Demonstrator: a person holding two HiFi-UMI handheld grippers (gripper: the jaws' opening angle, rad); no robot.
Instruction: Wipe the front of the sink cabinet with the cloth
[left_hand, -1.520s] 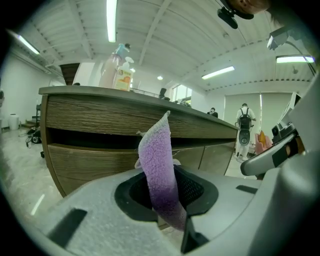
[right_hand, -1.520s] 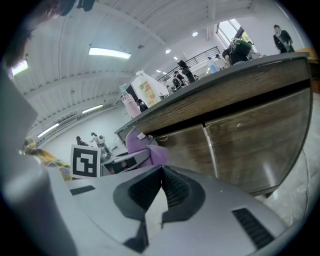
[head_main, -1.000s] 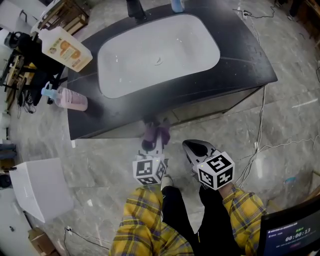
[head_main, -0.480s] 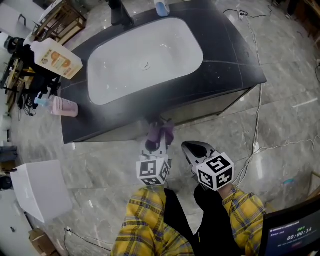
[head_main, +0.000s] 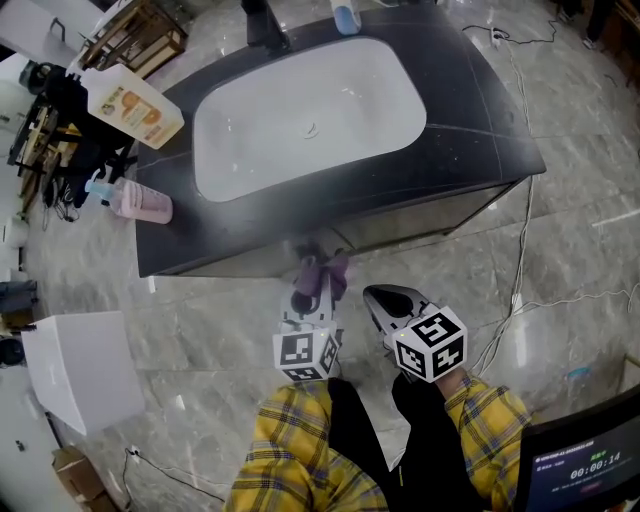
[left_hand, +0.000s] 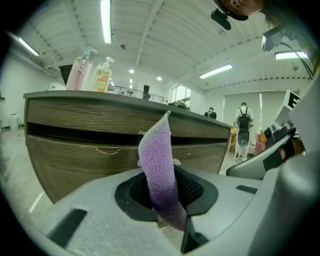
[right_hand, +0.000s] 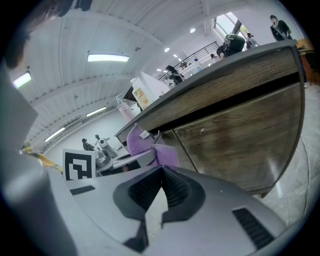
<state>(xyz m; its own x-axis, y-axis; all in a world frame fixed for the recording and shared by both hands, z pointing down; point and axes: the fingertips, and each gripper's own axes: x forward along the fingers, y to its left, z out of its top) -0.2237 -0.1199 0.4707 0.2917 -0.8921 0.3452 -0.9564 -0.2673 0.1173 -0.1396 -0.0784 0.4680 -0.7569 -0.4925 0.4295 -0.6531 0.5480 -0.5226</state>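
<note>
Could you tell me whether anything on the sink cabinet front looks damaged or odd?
Yes: the cabinet front has a thin, pale, jagged mark along the lower panel's top edge, left of the cloth. It looks like a scratch or chip.

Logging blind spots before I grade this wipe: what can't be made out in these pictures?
- Cabinet front: in the head view, almost all of it is hidden under the countertop.
- Whether the cloth touches the wood: in the left gripper view, the cloth itself covers that spot.
- Faucet: head view, cut off by the top edge.
- Jug label print: head view, too small to read.
</note>
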